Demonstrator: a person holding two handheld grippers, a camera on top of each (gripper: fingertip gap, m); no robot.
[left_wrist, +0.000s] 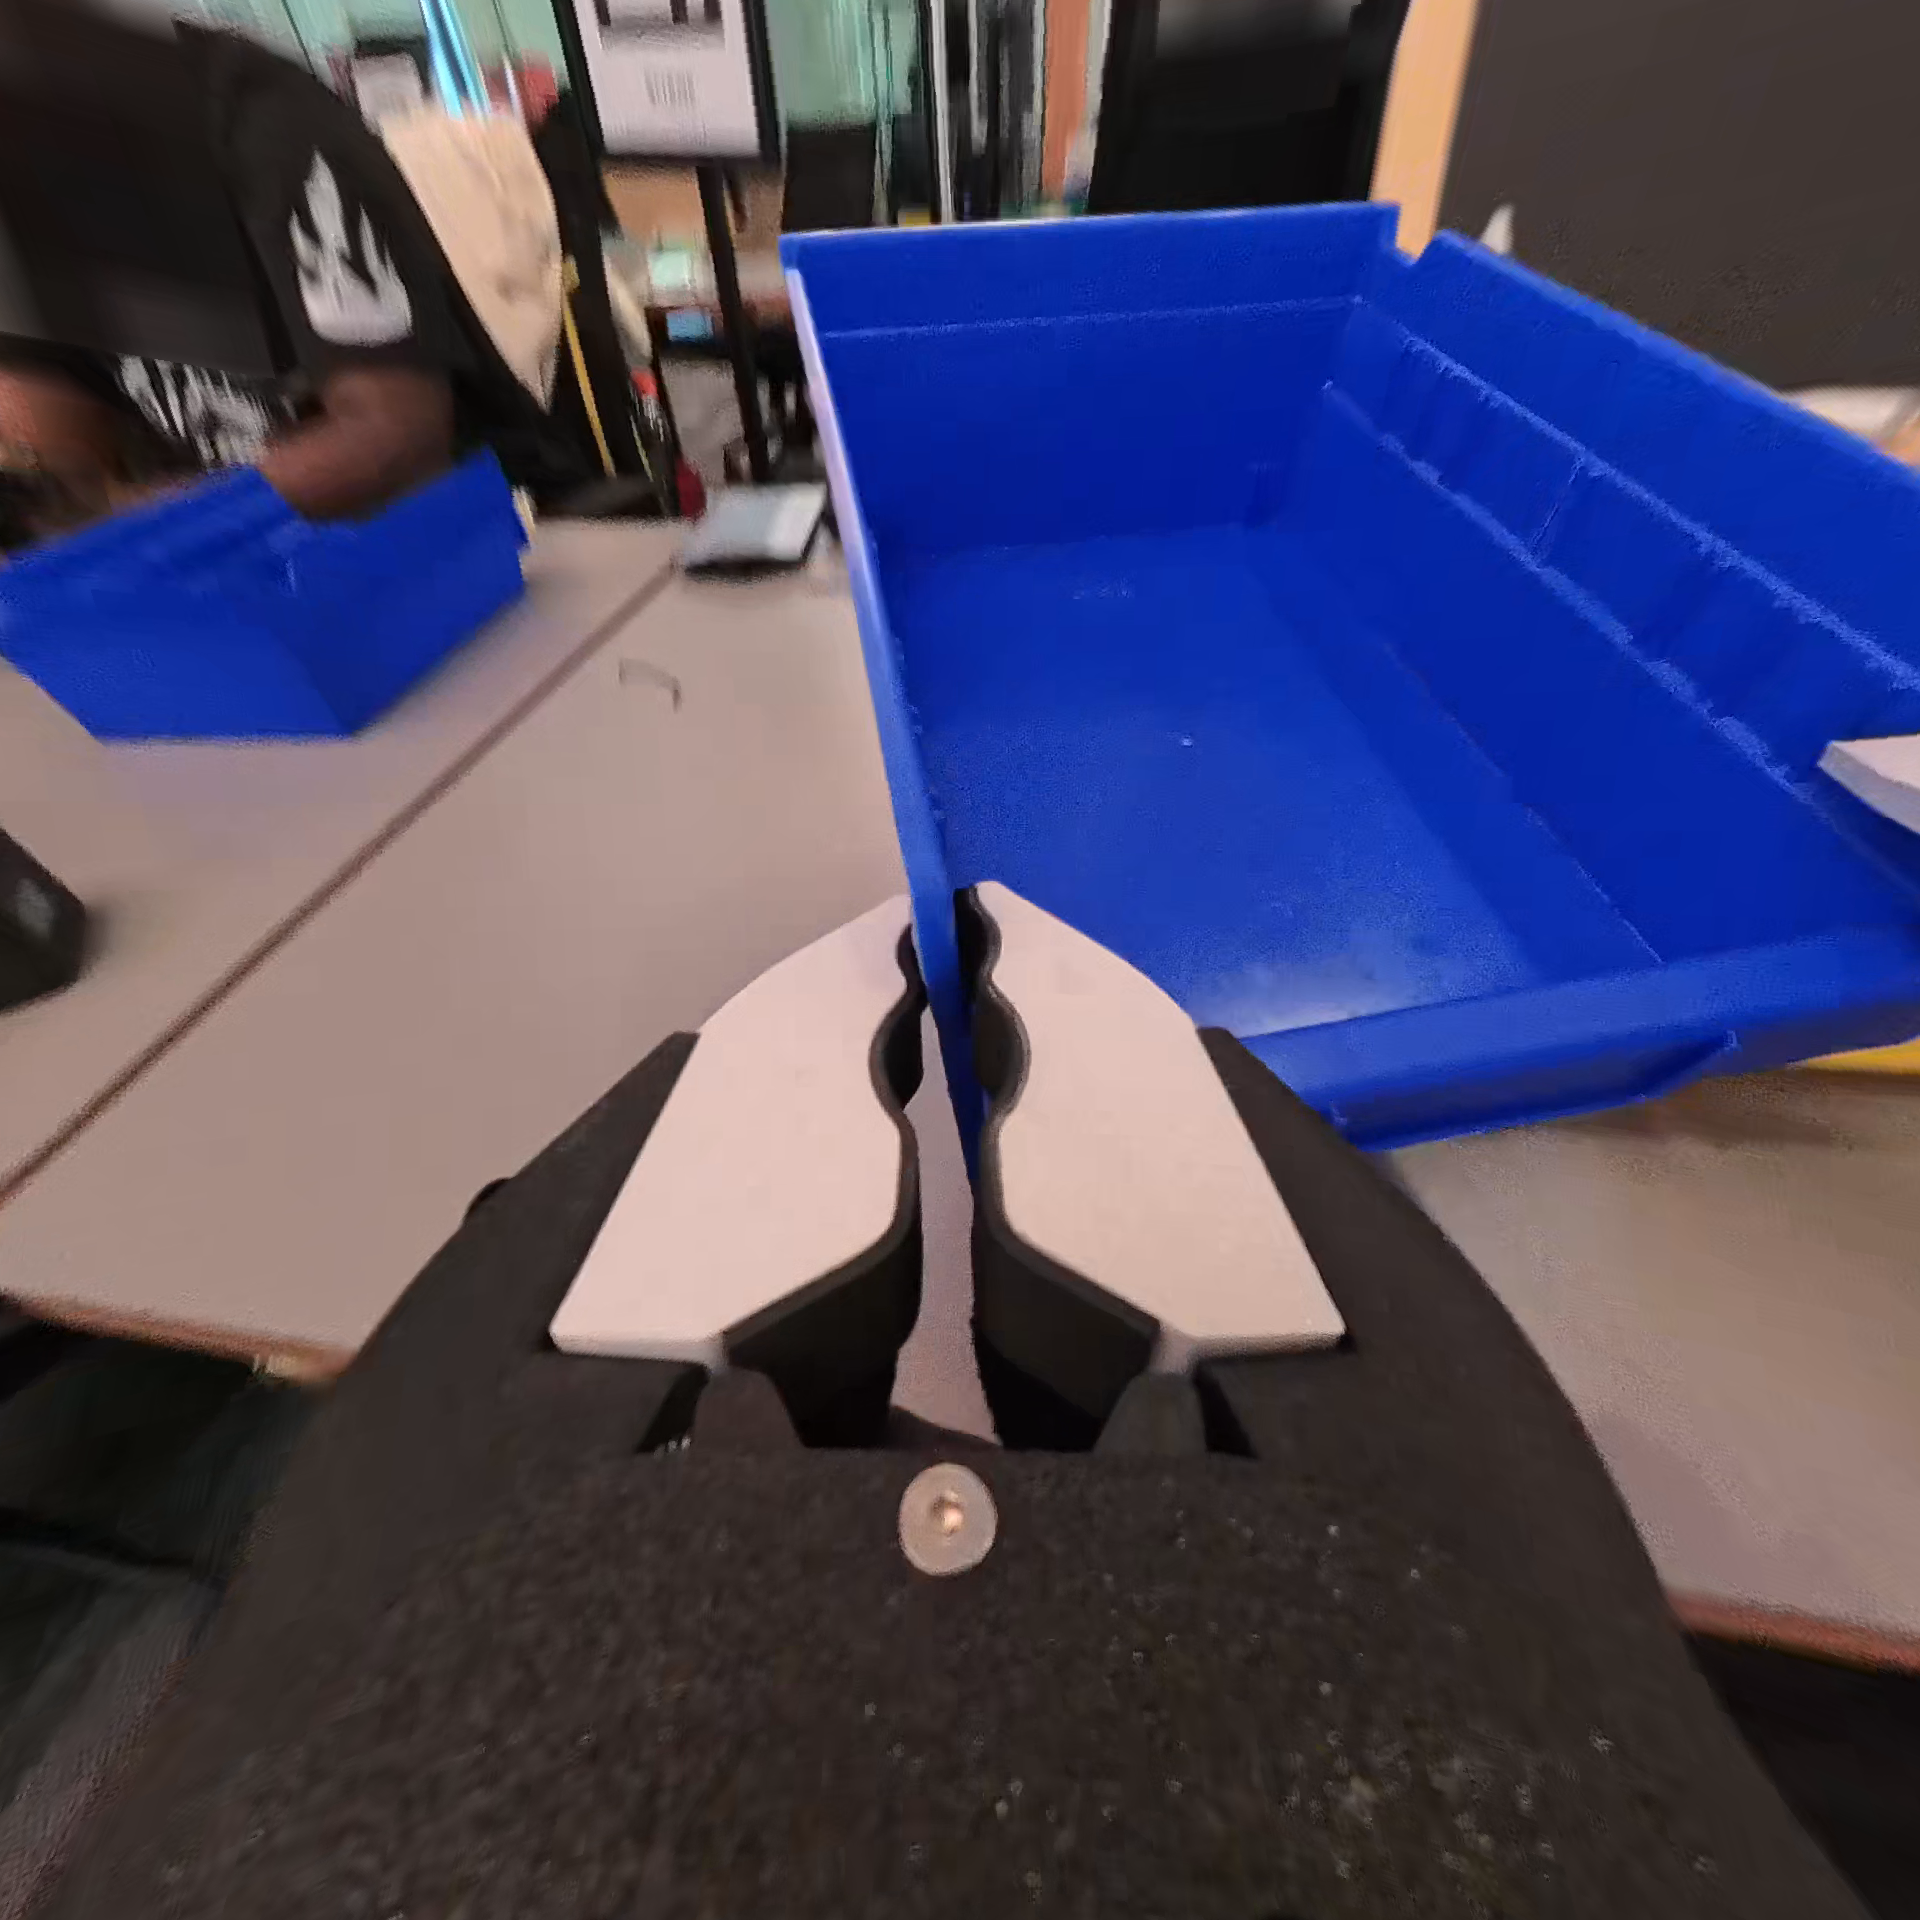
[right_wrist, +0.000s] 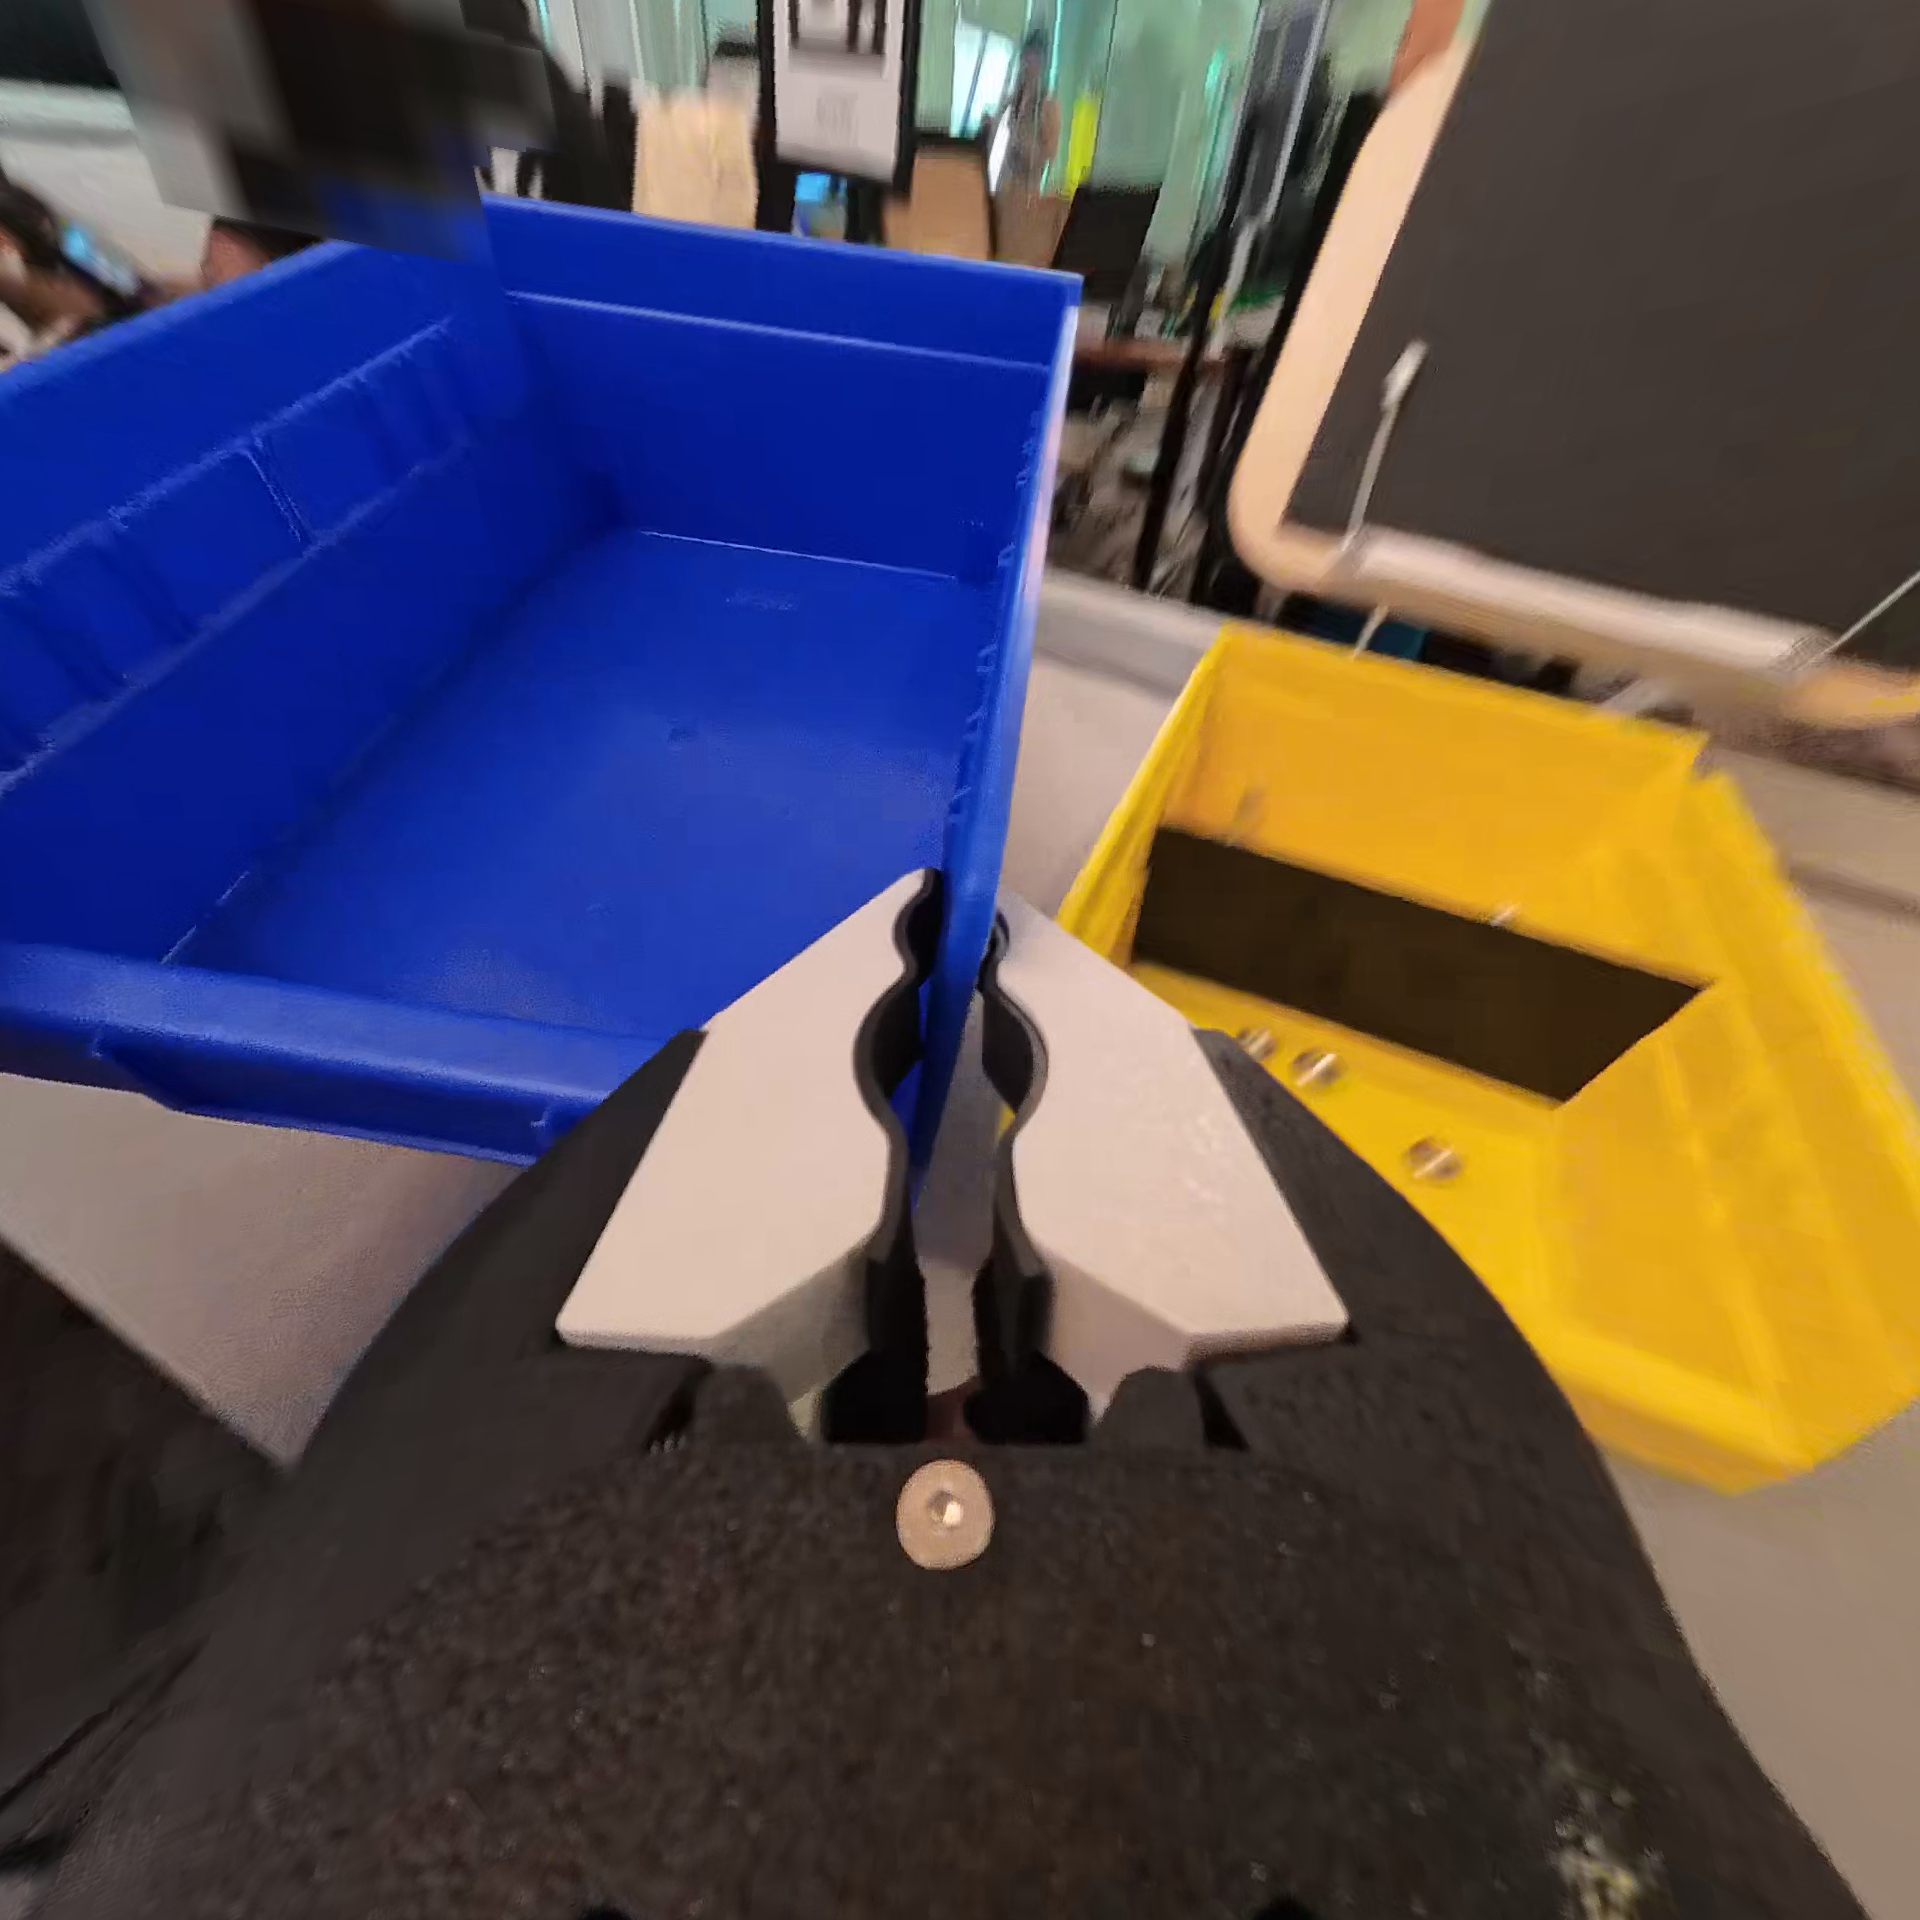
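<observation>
A large empty blue bin fills the right of the left wrist view, tilted and lifted off the grey table. My left gripper is shut on the bin's left side wall, one pad on each face of it. The same blue bin fills the left of the right wrist view. My right gripper is shut on the bin's right side wall, the pads pressed against both faces. A tip of the right gripper shows at the far right edge of the left wrist view.
A second blue bin stands at the left on the table, with a person's hand over it. A yellow bin with a black piece and several screws in it sits right of the held bin. A dark panel stands behind. The gap from one gripper's tips to the other's is roughly 20 cm.
</observation>
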